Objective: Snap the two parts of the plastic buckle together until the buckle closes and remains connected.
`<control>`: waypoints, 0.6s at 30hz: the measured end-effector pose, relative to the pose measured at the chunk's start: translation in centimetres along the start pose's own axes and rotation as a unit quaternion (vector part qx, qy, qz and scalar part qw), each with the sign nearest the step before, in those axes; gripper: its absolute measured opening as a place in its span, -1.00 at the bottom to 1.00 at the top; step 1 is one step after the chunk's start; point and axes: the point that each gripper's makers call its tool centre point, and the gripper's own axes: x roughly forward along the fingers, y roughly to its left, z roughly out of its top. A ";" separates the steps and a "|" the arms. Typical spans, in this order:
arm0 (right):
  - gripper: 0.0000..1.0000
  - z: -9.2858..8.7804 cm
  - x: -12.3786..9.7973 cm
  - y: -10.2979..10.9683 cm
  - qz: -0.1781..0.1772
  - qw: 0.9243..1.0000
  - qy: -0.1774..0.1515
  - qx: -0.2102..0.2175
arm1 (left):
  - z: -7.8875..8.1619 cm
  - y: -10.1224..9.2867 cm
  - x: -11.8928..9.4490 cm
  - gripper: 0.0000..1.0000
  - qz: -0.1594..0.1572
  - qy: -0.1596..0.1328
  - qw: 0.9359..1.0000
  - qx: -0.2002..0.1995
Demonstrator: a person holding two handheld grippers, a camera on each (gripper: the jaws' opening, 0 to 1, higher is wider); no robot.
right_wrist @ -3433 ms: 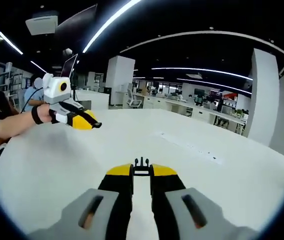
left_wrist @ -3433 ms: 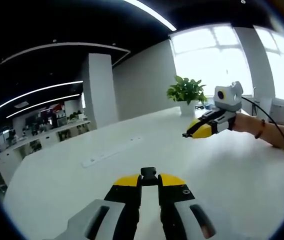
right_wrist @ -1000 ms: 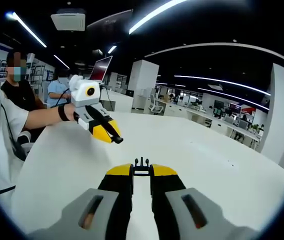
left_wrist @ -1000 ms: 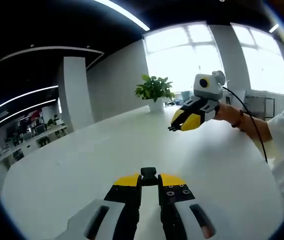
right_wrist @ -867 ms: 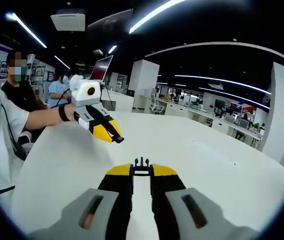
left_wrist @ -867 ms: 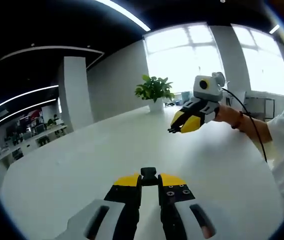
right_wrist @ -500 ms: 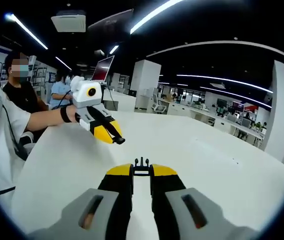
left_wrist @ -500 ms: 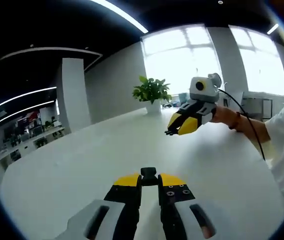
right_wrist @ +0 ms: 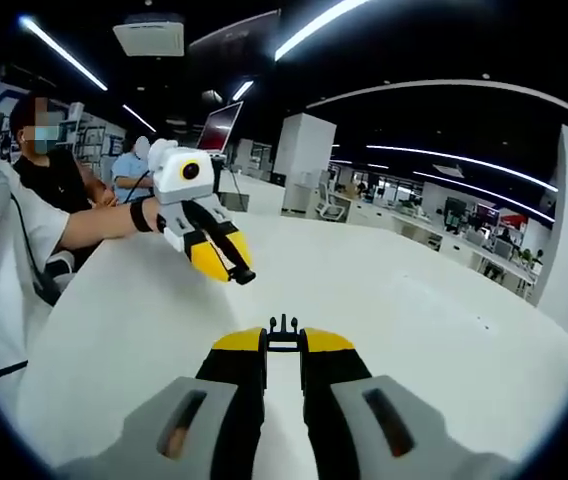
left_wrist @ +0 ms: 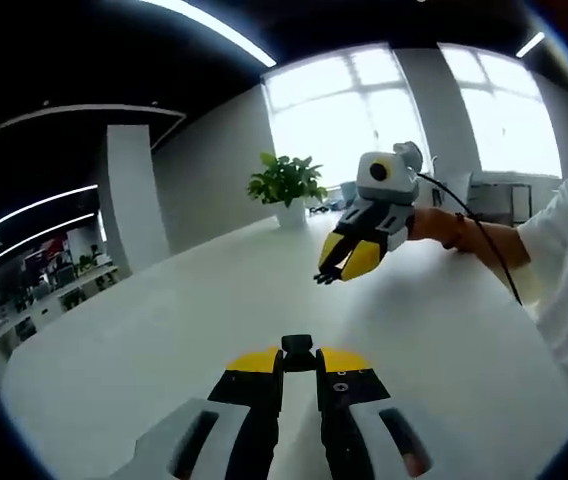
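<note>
In the left gripper view, your left gripper (left_wrist: 298,352) was clenched on a black buckle part (left_wrist: 297,346), which sat pinched between the yellow jaw tips above the white table (left_wrist: 164,340). Your right gripper (left_wrist: 326,276) came in from the right, held up over the table well apart from the left one, with a small dark piece at its closed tips (too small there to make out its shape). A potted plant (left_wrist: 286,186) stood at the far edge of the table before the bright windows (left_wrist: 329,110). In the right gripper view, your right gripper (right_wrist: 283,329) was clamped on the pronged buckle part (right_wrist: 282,325), its black prongs poking out beyond the jaw tips. Your left gripper (right_wrist: 246,276) reached in from the left above the table (right_wrist: 444,320), tips closed on a dark bit, with two seated people (right_wrist: 44,165) at the far left.
</note>
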 end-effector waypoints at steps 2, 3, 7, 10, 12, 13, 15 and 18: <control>-0.77 -0.1 0.1 0.4 0.012 1.000 -0.001 -0.005 | -0.1 -0.3 0.0 -0.77 -0.007 0.001 1.000 0.001; -0.77 -0.1 0.2 0.5 0.015 1.000 -0.003 -0.001 | -0.1 -0.5 0.0 -0.77 -0.009 0.002 1.000 0.002; -0.77 -0.3 0.4 1.0 0.026 1.000 0.002 0.001 | -0.1 -0.9 0.0 -0.77 -0.021 0.000 1.000 0.000; -0.77 -0.3 0.5 1.2 0.032 0.999 -0.001 0.001 | -0.3 -1.6 -0.1 -0.77 -0.044 0.001 0.999 0.005; -0.77 -0.4 0.6 1.5 0.040 0.999 -0.001 -0.002 | -0.8 -2.1 0.0 -0.77 -0.057 0.011 0.998 0.006; -0.77 -0.4 0.6 1.7 0.043 0.999 0.000 -0.003 | -1.1 -2.3 0.0 -0.77 -0.061 0.018 0.998 0.011; -0.77 -0.4 0.7 2.0 0.050 0.999 0.000 -0.005 | -1.4 -2.5 0.1 -0.77 -0.065 0.023 0.997 0.016; -0.77 -0.7 0.9 2.4 0.060 0.998 0.005 -0.005 | -1.2 -2.9 0.1 -0.77 -0.072 0.017 0.997 0.019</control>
